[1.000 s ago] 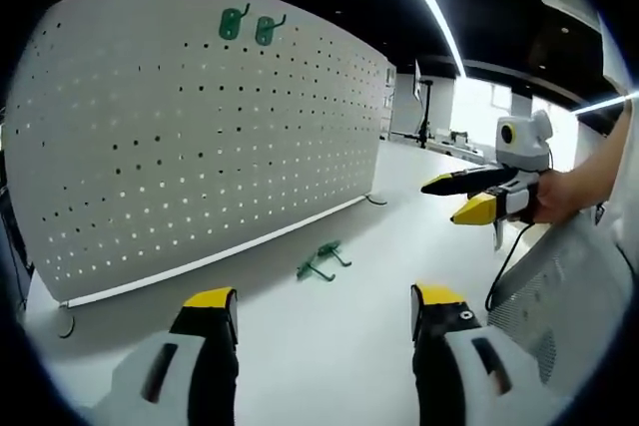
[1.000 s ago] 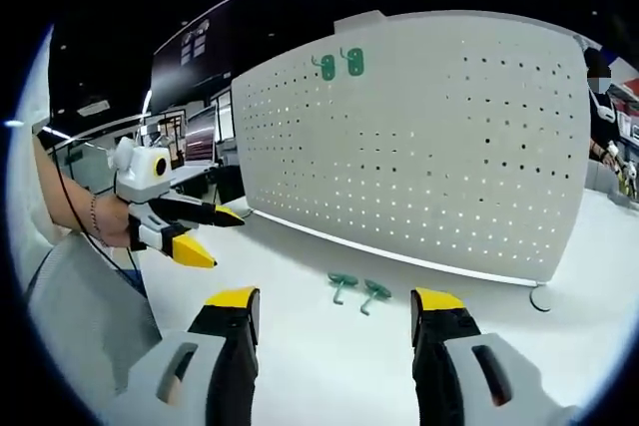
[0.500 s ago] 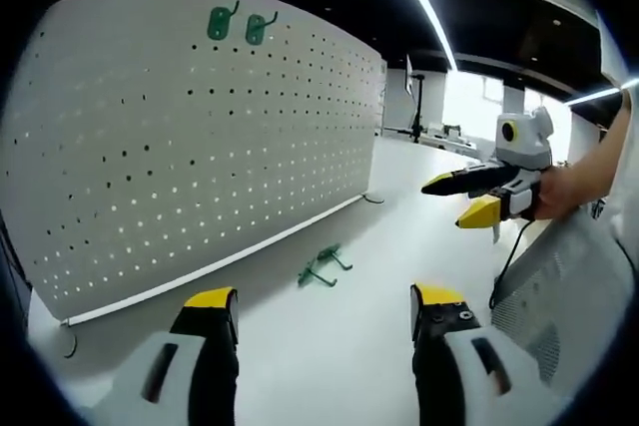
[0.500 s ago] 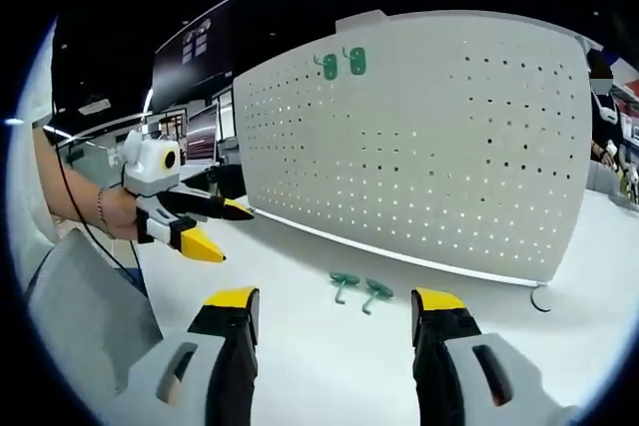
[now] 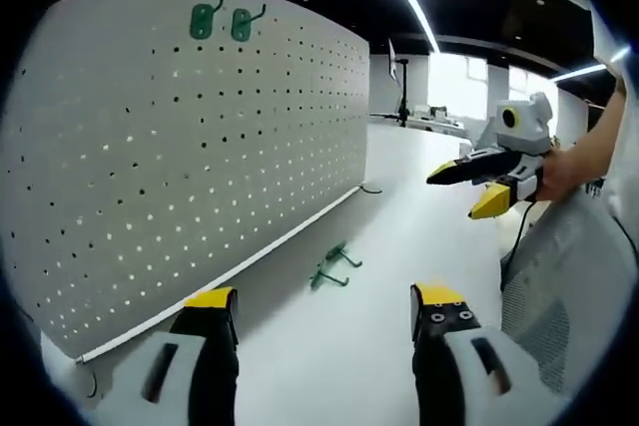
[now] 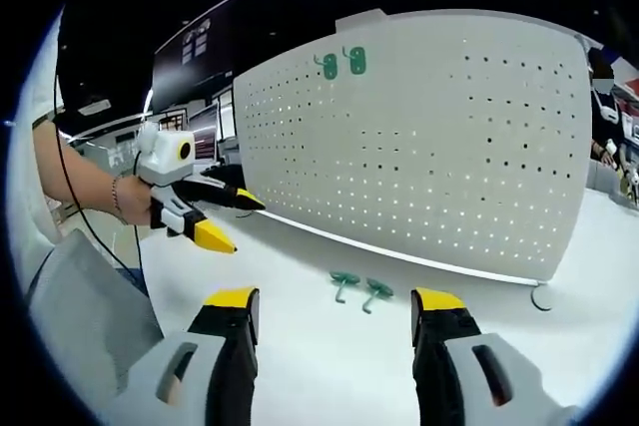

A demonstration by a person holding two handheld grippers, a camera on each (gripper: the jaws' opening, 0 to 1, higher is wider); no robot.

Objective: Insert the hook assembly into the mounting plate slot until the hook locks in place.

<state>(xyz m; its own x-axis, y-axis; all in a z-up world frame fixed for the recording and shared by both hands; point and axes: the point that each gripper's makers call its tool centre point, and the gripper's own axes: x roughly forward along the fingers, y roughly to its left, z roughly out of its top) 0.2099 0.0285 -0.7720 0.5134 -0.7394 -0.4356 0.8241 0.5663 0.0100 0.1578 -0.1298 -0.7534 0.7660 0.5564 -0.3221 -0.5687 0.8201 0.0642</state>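
A white perforated mounting plate stands upright on the white table. Two green hooks hang near its top edge. Two more green hooks lie loose on the table in front of the plate. My left gripper is open and holds nothing, well short of the loose hooks; it also shows at the left of the right gripper view, jaws apart. My right gripper is open and empty, and appears in the left gripper view held by a hand.
The white table spreads around the loose hooks. A grey sleeve lies at the lower left, another sleeve at the right. The plate's foot rests on the table. Screens and desks stand behind.
The left gripper view has swung so the plate sits further left and nearer. In the right gripper view, the left gripper has moved rightward, closer to the plate.
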